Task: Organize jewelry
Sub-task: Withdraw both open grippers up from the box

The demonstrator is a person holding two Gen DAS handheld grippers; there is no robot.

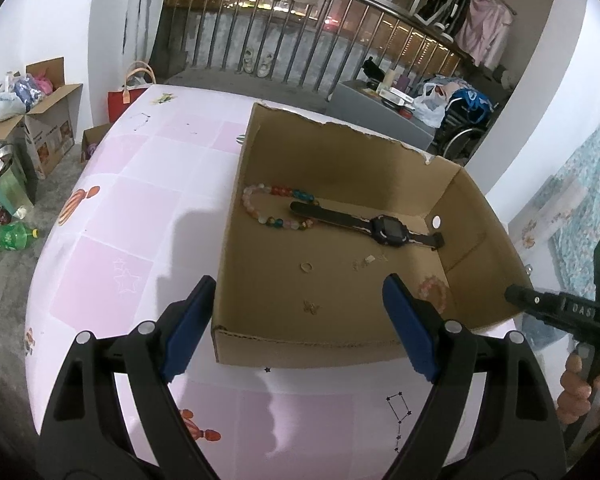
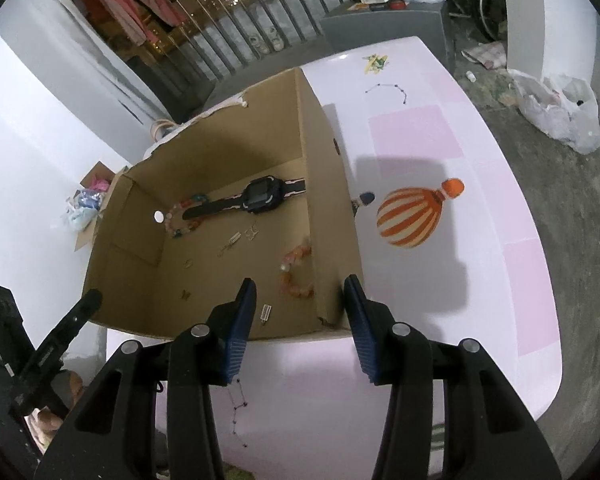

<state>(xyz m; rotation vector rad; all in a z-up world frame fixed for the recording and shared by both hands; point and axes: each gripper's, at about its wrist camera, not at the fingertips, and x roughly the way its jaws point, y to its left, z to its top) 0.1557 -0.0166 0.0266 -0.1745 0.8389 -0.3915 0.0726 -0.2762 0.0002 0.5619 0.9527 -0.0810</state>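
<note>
An open cardboard box (image 1: 260, 340) (image 2: 332, 200) stands on a pink patterned table. Inside lie a black watch (image 1: 384, 229) (image 2: 260, 196), a multicoloured bead bracelet (image 1: 260, 200) (image 2: 180, 220), an orange-pink bead bracelet (image 1: 434, 292) (image 2: 296, 268), a small ring (image 1: 307, 267) (image 2: 188, 264) and several tiny metal pieces (image 1: 364, 262) (image 2: 236, 240). My left gripper (image 1: 298, 300) hovers open over the box's near left corner, nothing between its fingers. My right gripper (image 2: 300, 300) hangs open above the box's near right corner, over the orange bracelet, holding nothing.
The table (image 1: 140, 208) (image 2: 440, 280) shows balloon prints. A hand holding the other gripper's handle (image 1: 572, 320) appears at right. Cardboard boxes and bags (image 1: 32, 112), a green bottle (image 1: 8, 236) and plastic bags (image 2: 560, 112) lie on the floor. A railing (image 1: 300, 40) runs behind.
</note>
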